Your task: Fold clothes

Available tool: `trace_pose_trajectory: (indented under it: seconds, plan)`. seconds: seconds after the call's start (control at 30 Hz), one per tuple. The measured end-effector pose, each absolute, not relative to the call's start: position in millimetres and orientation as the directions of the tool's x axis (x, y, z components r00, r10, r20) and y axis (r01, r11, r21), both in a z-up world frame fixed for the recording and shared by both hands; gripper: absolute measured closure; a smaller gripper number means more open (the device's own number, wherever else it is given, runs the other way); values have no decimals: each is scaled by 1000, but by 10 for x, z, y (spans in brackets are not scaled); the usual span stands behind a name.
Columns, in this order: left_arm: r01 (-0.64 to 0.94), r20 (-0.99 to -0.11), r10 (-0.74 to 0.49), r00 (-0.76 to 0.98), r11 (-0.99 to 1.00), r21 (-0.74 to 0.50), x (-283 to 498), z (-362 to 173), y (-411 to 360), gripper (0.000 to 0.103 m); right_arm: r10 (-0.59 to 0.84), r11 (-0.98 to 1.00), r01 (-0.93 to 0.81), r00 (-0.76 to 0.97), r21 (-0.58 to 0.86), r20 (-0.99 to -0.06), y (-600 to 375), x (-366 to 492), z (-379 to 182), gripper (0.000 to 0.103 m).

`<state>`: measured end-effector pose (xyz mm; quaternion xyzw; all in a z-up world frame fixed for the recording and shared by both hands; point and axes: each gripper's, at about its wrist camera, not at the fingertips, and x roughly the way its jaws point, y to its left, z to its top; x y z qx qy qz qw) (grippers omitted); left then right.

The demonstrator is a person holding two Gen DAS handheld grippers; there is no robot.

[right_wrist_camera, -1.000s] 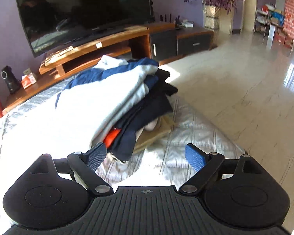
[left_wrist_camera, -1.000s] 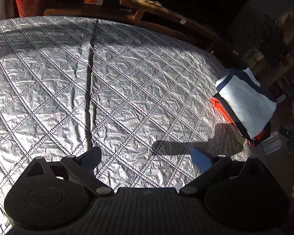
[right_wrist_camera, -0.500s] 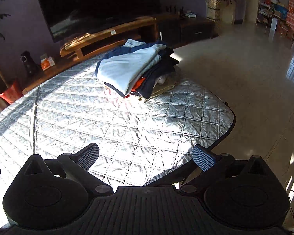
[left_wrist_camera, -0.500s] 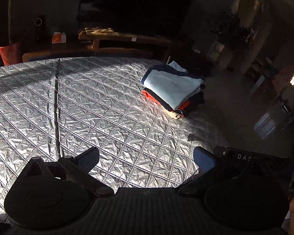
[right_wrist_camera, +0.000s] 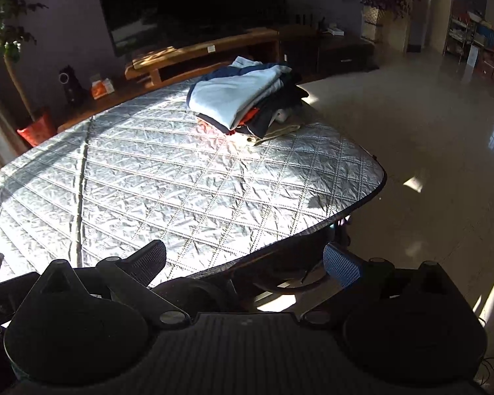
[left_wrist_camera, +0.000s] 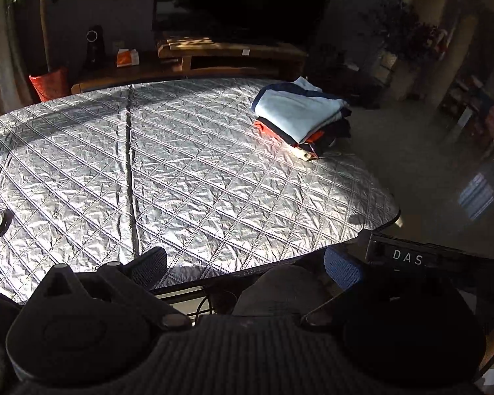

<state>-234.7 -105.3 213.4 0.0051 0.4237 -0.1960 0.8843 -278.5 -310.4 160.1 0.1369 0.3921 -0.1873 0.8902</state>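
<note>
Wide bare quilted mat (left_wrist_camera: 197, 171), sole obstacle the stack of folded clothes (left_wrist_camera: 299, 117) at its far-right corner.

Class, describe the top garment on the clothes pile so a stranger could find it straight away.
Start at the silver quilted table cover and go to its far right corner, nearest the wooden TV bench, where a pile of folded clothes sits. The top piece is a pale blue folded garment with navy trim, lighter than the navy and orange layers beneath.
</note>
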Motion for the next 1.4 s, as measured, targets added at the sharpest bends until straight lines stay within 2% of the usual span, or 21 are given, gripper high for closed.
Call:
trace_pose_trajectory:
  seconds: [0.23,0.7,1.4]
  plan:
    - [364,-716,-335,612,924,-120,-2628,2361,-1074,1,-246,910,409,664,68,-706,-2936,-3014,1842,1]
    - [380,-709,-319,629,922,-78,-2927,2436,-1185,1,-251,900,428,667,86,-702,-2928,-3265,1852,1]
    - [361,-708,-307,636,929,-79,-3035,2443,-1116,1,-257,898,434,662,81,-704,-2854,-3341,1818,1]
